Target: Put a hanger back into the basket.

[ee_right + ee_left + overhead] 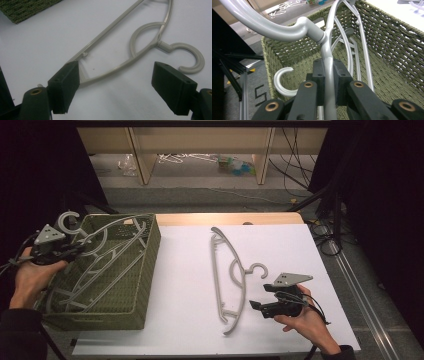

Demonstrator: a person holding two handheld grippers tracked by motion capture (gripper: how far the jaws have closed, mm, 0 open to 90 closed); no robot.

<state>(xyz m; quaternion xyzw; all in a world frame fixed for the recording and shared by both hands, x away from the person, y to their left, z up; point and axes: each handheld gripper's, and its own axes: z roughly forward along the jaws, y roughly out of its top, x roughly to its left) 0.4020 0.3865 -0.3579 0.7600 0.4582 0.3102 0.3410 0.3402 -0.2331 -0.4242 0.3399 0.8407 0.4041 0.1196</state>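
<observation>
My left gripper sits at the near-left rim of the woven basket, jaws pinched on a grey hanger. In the left gripper view the two black pads press on either side of the hanger's thin arm just below the neck, where its hook curves off to the upper left. The rest of that hanger slants down into the basket, leaning over other grey hangers already lying inside. A second hook shows by the basket's near wall, low and left of my jaws.

My right gripper rests low over the white table, jaws spread wide, nothing between the pads. A loose hanger lies flat on the table just left of it, hook pointing toward my right hand. In the right gripper view, the near end of that hanger runs just behind my left-hand pad; I cannot tell whether it touches. The basket corner shows at the top left, well apart.
</observation>
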